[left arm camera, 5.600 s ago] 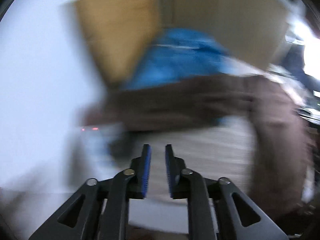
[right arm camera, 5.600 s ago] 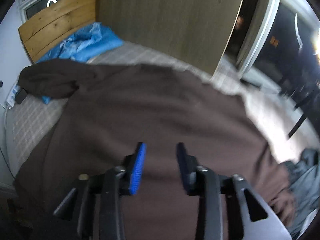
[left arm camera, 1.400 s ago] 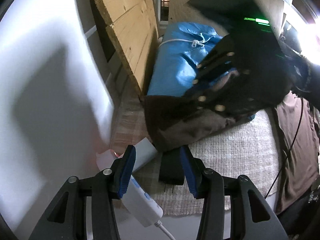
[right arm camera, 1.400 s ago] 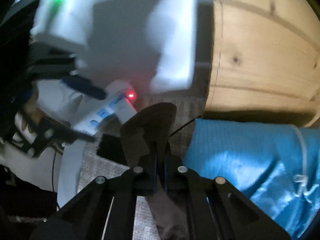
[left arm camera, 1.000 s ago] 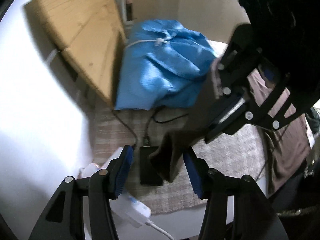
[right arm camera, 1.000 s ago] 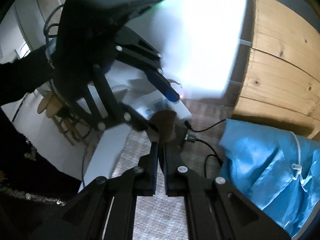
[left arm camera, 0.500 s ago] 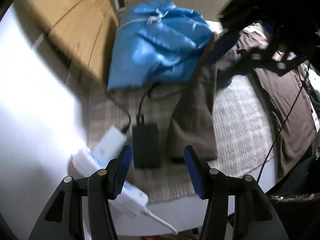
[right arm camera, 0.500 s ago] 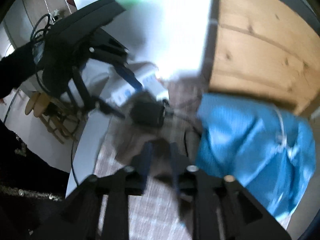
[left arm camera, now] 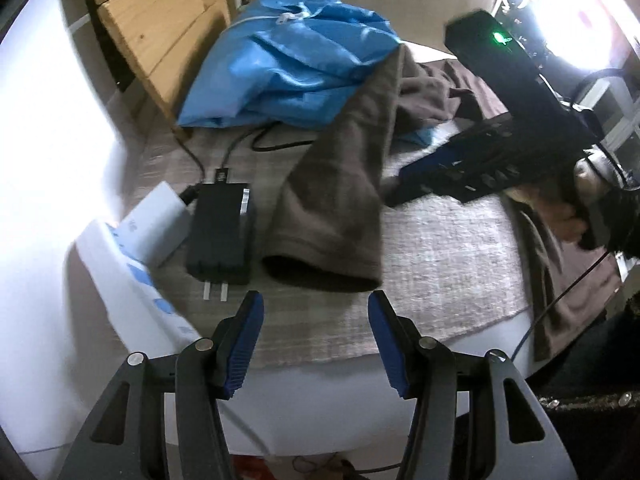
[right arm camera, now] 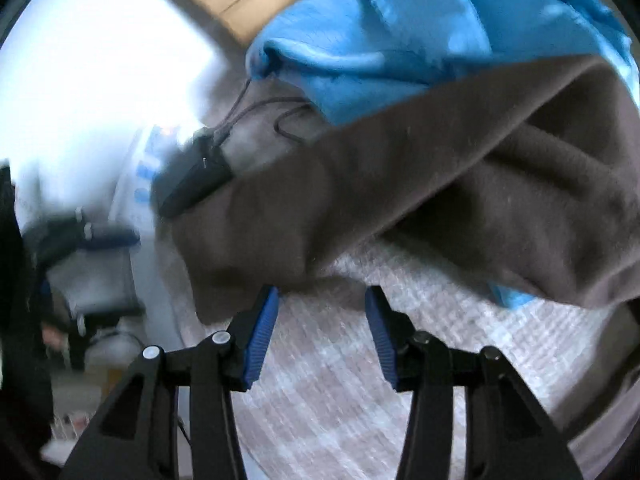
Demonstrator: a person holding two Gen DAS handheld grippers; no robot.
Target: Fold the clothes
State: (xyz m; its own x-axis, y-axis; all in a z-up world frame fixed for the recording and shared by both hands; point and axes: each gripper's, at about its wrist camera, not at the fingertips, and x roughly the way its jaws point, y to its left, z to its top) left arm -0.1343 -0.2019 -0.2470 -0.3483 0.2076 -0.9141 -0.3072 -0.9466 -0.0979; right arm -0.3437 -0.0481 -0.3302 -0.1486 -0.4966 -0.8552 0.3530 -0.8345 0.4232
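Observation:
A brown garment's sleeve [left arm camera: 336, 200] lies flat on the checked bed cover [left arm camera: 448, 248], its cuff opening just beyond my left gripper [left arm camera: 314, 308]. That gripper is open and holds nothing. In the left wrist view, my right gripper [left arm camera: 404, 184] hovers low at the sleeve's right side, held by a hand. In the right wrist view, the right gripper [right arm camera: 320, 308] has its jaws opening with nothing between them. The sleeve [right arm camera: 400, 184] lies just past the right gripper's tips. The rest of the garment [left arm camera: 460, 92] is bunched at the back right.
A blue plastic bag [left arm camera: 300, 52] rests against a wooden headboard [left arm camera: 160, 20]. A black power adapter [left arm camera: 222, 232] with its cable and a white power strip [left arm camera: 132, 264] lie left of the sleeve, by the white wall. The bed edge runs under my left gripper.
The right gripper let go of the sleeve's cuff, rolled over and sank towards the bed. The sleeve now lies flat. My left gripper came down closer to the cuff.

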